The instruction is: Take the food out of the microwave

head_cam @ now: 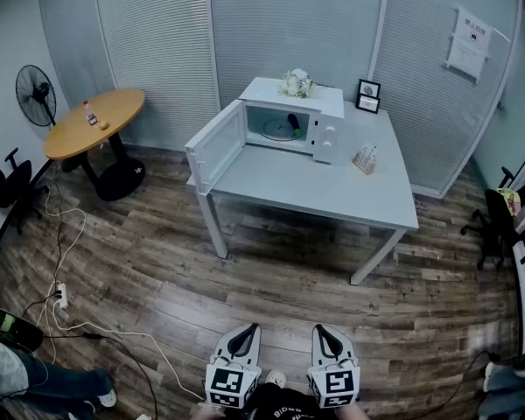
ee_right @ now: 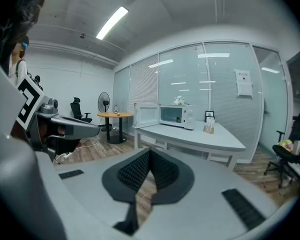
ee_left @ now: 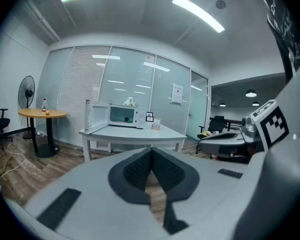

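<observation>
Left gripper (head_cam: 243,344), right gripper (head_cam: 328,344): both closed, empty. Microwave (head_cam: 325,134) well ahead, door open, green food (head_cam: 294,122) inside. Wall notice (head_cam: 469,40) illegible.

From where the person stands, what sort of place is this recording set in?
Likely an office room: glass partition walls with blinds, an office chair, and a white table carrying an open microwave.
</observation>
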{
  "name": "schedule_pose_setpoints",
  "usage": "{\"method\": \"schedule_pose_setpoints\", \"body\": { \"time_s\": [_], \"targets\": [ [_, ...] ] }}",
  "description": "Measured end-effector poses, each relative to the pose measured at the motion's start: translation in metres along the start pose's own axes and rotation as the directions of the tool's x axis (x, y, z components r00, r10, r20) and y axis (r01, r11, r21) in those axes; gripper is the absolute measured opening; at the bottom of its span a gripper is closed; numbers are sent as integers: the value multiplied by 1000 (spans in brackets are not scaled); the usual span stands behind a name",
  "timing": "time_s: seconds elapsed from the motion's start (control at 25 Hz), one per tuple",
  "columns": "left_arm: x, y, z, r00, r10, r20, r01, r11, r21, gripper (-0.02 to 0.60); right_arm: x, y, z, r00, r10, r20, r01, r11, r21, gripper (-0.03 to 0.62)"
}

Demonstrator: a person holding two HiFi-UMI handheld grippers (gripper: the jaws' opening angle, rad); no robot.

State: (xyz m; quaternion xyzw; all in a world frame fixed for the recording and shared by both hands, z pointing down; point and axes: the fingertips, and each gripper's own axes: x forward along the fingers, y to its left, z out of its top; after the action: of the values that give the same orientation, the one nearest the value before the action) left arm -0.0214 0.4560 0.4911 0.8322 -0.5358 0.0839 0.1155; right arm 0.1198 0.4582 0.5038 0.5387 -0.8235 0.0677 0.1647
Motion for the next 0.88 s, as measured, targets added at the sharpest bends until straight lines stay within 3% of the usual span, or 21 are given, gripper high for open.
{"method": "schedule_pose_setpoints", "body": {
  "time_s": [0.4,0.88],
  "targets": [
    [-1,-25,-15,1000,-13,2,13,1000,0,8,-9,-11,-9,1000,1,21,-1,1000,17,3],
    [28,-12,-14,999,-37,2,37,999,-2,8,7,-22,-15,1000,-24,14,23,998,56,3]
  ]
}}
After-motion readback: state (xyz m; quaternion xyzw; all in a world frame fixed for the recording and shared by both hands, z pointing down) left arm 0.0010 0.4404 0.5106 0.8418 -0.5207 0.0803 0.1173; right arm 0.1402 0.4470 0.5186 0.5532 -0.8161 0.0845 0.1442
